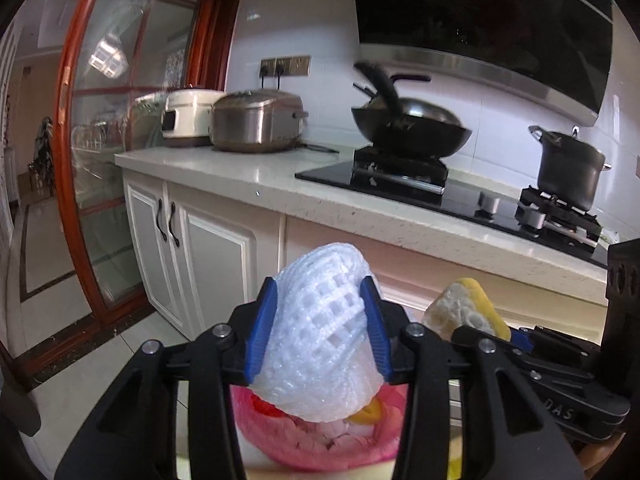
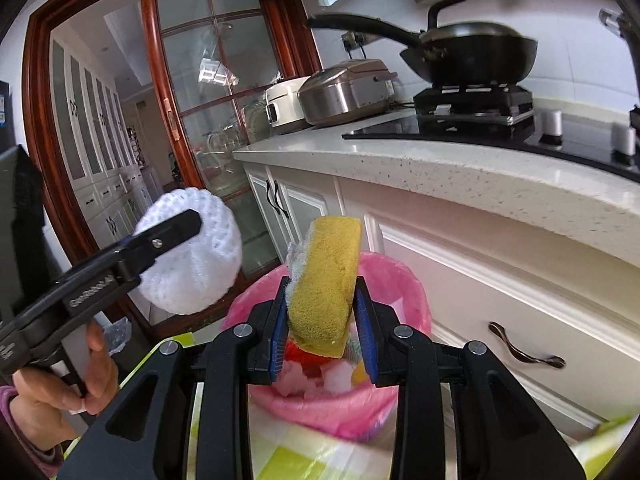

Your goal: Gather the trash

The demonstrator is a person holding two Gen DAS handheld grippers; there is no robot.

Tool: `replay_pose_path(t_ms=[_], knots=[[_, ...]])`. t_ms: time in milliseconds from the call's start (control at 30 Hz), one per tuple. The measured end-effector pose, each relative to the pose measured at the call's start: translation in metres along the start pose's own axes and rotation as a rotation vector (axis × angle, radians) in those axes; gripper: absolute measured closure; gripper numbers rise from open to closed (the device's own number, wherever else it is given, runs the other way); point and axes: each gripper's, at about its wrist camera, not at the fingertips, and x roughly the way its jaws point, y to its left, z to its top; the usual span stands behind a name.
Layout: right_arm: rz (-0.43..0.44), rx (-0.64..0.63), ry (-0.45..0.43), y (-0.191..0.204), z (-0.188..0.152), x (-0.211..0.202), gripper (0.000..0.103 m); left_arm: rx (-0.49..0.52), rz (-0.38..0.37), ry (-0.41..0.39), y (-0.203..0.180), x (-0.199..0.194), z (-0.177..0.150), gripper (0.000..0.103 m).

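A white foam net (image 1: 320,328) sits between the blue pads of my left gripper (image 1: 318,286), which is shut on it; the net bulges out around both pads. In the right wrist view the same net (image 2: 200,264) hangs at the left behind one black finger (image 2: 172,228). My right gripper (image 2: 322,284) is shut on a thick yellow peel piece (image 2: 324,280) with a white inner side, seen also as the peel (image 1: 460,312) in the left wrist view. Both grippers hover over a bin lined with a pink bag (image 2: 404,280), its rim (image 1: 260,428) just below. Red, white and yellow scraps lie inside.
A pale counter (image 2: 460,176) runs along the right with white cabinets (image 1: 176,240) under it. On it stand a wok (image 1: 412,128), a black pot (image 1: 568,164) and two rice cookers (image 1: 256,124). A red-framed glass door (image 2: 208,92) is at the left. A hand (image 2: 52,392) holds the left gripper.
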Motion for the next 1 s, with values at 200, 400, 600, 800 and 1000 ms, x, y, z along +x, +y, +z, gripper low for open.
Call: replay_pose_path(t_ms=[200,400,600,800,1000], knots=[[0.036,0.015,0.032,-0.018,-0.01,0.032,0.047,-0.017,-0.005,0.004,0.013,0.038,-0.003,0.033],[0.055,0.066,0.027,-0.027,-0.021,0.02,0.046,-0.059,0.009,-0.004,0.023,0.037,-0.005,0.032],[0.045,-0.001,0.01,-0.003,-0.024,-0.033,0.046,-0.074,0.041,-0.028,0.021,-0.015,-0.007,0.019],[-0.017,-0.087,-0.031,0.033,-0.012,-0.108,0.045,-0.068,0.072,-0.08,0.013,-0.107,0.005,0.005],[-0.086,-0.118,-0.033,0.068,0.002,-0.186,0.024,0.0,0.137,-0.101,-0.008,-0.202,0.011,0.005]])
